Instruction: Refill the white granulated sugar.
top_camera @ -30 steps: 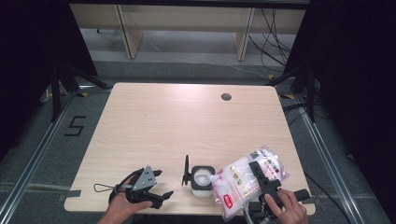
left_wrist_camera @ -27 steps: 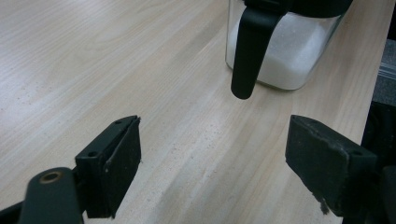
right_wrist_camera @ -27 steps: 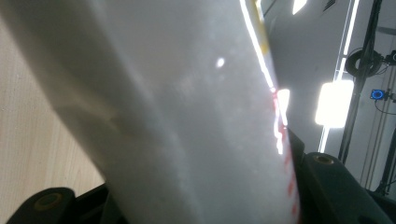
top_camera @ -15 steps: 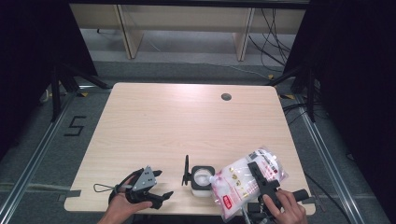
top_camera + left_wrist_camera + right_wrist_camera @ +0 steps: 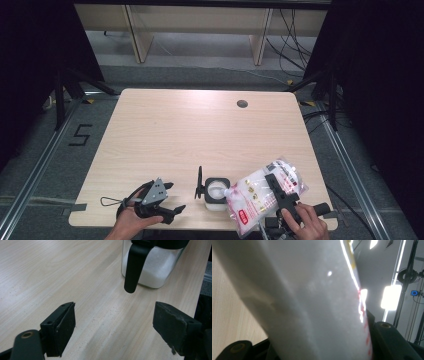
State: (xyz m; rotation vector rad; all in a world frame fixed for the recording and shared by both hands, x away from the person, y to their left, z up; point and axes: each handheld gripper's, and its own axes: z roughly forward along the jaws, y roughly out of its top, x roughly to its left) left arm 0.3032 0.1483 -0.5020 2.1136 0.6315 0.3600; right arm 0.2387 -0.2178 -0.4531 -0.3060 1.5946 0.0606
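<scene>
A clear plastic bag of white grains [image 5: 260, 192] with red print is held tilted over a square clear container [image 5: 217, 190] near the table's front edge, its spout at the container's rim. My right gripper [image 5: 279, 192] is shut on the bag, whose white side [image 5: 312, 302] crosses the right gripper view close up. The container [image 5: 152, 270] holds white grains, and its black hinged lid [image 5: 199, 183] stands open on its left. My left gripper [image 5: 172, 210] rests open on the table left of the container, with nothing between its jaws [image 5: 115, 330].
The light wooden table [image 5: 200, 130] has a round cable hole [image 5: 242, 104] at the back right. Metal frames and cables stand on the floor around it, with shelving behind.
</scene>
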